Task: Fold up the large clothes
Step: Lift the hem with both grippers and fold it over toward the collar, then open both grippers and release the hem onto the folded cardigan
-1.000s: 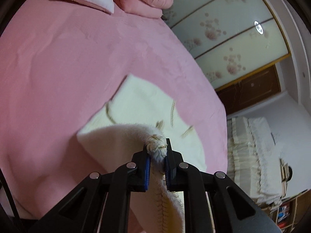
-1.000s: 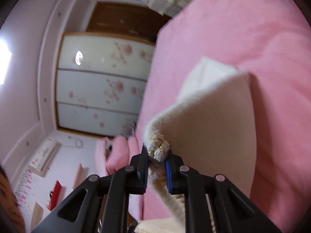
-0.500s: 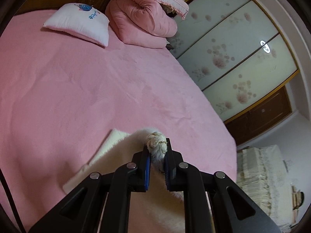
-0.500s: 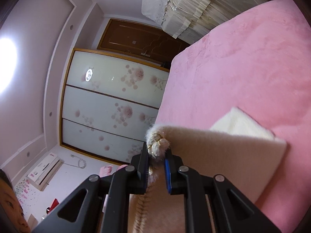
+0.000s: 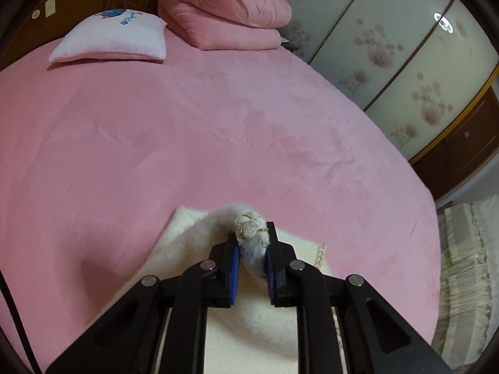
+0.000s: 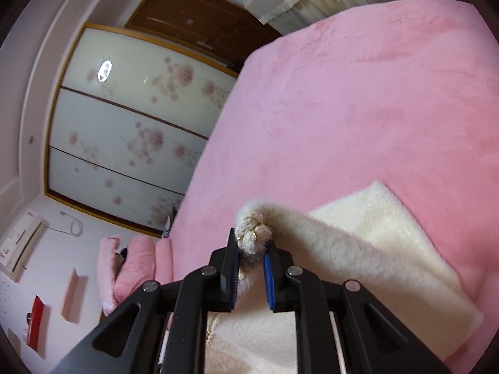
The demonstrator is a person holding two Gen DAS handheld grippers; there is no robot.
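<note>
Left wrist view: the left tool (image 5: 252, 251) sits at the lower middle of the frame with a bunched corner of the garment (image 5: 249, 321) between its blue pads. Its jaws have just been opening a little, yet the fluffy wad with its gold-thread trim still fills the narrow gap and touches both pads. The garment is cream, thick and fleecy, lying low in the frame on the pink bed (image 5: 187, 143), with a flat lower layer peeking out to the left and right of the lifted fold. At the upper left lies a white pillow (image 5: 115, 39), and a folded pink quilt (image 5: 224, 9) sits top centre.

Right wrist view: the right tool (image 6: 252, 249) pinches another gathered corner, jaws narrow and pressed on the wad. From there the garment (image 6: 358, 265) runs to the lower right as a raised plush fold over a flat cream layer spread on the bed (image 6: 358, 109).
</note>
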